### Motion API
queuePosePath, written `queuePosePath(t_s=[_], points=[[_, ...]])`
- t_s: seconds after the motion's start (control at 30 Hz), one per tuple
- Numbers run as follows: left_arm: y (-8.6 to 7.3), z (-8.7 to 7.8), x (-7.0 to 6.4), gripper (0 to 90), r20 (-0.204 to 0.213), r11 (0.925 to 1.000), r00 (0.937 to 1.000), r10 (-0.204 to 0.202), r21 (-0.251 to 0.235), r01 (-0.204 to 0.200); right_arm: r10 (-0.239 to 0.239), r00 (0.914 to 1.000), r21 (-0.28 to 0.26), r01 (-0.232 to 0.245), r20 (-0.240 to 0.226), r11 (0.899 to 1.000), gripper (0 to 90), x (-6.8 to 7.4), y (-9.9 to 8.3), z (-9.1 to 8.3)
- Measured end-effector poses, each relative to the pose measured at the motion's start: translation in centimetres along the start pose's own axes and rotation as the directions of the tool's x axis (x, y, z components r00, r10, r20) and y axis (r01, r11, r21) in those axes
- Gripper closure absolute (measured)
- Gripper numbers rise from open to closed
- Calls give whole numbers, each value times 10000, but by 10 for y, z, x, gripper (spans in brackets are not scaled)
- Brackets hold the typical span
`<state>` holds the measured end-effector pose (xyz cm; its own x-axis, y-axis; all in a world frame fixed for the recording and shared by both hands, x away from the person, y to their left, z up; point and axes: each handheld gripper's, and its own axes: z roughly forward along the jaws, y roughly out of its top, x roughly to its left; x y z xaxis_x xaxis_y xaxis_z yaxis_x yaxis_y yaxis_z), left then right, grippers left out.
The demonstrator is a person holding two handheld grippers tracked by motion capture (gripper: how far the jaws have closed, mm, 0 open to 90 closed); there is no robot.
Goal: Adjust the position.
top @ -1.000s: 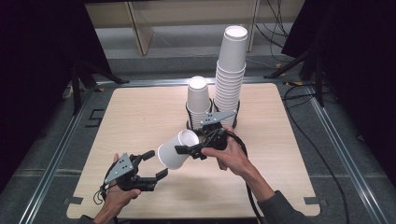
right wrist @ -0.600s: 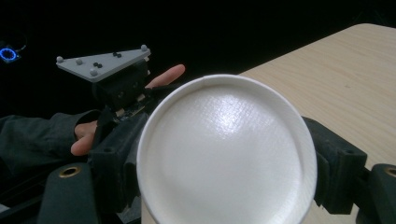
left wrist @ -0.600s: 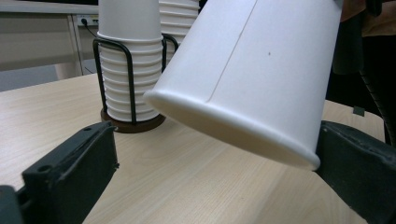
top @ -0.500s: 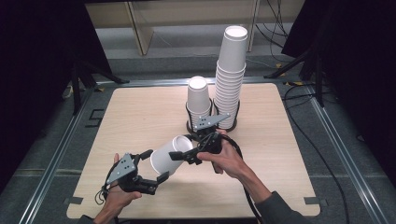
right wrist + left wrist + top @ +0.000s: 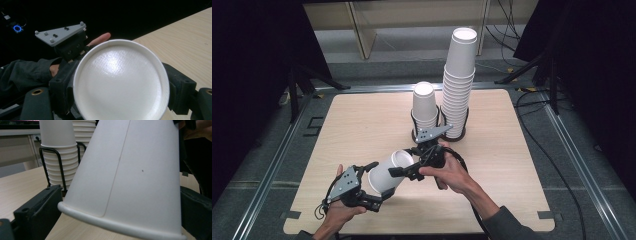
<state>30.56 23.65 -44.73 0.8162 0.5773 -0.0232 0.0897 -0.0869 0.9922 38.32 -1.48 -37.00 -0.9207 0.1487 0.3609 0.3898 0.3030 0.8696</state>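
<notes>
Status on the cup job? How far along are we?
Done: one paper cup is out, apart from both stacks and held sideways over the table.
In hand: the right tongs grip its base end. The left tongs straddle the rim end, but I can't tell if they're closed. It looks like a handover.
Left: probably finishing the transfer and placing the cup. The tall stack and short stack stand at the back.

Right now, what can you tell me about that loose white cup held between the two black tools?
The loose cup is plain white, paper by its look, with a rolled rim and a faint side seam. It lies tilted on its side above the wooden table, mouth toward the cup stacks. The left gripper has a jaw at each side of its body, and the right gripper holds it from the rim end. It looks undented.
</notes>
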Motion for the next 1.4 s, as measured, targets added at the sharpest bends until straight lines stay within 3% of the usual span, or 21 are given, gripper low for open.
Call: queuePosePath(t_s=[0.03,0.3,0.47,0.53,0.67,0.73,0.87,1.0,1.17,1.23,1.3,1.4], points=[[1,-2,0,27,-63,9996,9999,84,260,-82,-15,10000,14,15,12,10000,246,0,0,0],[2,-2,-1,76,-4,9991,9999,154,408,-154,-17,10000,34,17,-7,10000,243,-2,-1,0],[3,-2,-1,123,194,9989,9992,343,314,-349,241,9994,42,-240,-264,9997,231,-4,-1,-3],[3,-4,-2,140,141,9966,9988,476,661,-484,14,10000,252,-11,-84,9997,226,-4,0,-5],[3,-2,-2,157,230,9972,9982,551,486,-561,-320,9995,489,317,55,9983,217,-3,0,-5],[4,-5,-2,161,161,9951,9979,624,759,-634,-294,9995,629,289,71,9976,209,-2,0,-5],[5,-6,0,164,128,9942,9976,678,833,-687,-811,9953,988,755,535,9922,159,1,3,-10],[4,-5,1,166,180,9934,9978,637,943,-651,-1702,9802,1333,1561,1014,9787,156,6,8,-14],[2,-4,1,167,258,9852,9977,623,1581,-656,-3024,9436,2588,2611,1348,9300,157,18,13,-18],[1,-2,1,168,354,9873,9979,541,1476,-588,-3163,9381,2956,2649,1415,9179,157,22,13,-17],[2,-3,1,168,335,9836,9976,602,1680,-650,-3422,9290,3044,2883,1406,9079,157,21,13,-16],[2,-3,0,168,409,9845,9973,612,1622,-670,-3435,9302,3148,2900,1291,9038,158,19,11,-13]])
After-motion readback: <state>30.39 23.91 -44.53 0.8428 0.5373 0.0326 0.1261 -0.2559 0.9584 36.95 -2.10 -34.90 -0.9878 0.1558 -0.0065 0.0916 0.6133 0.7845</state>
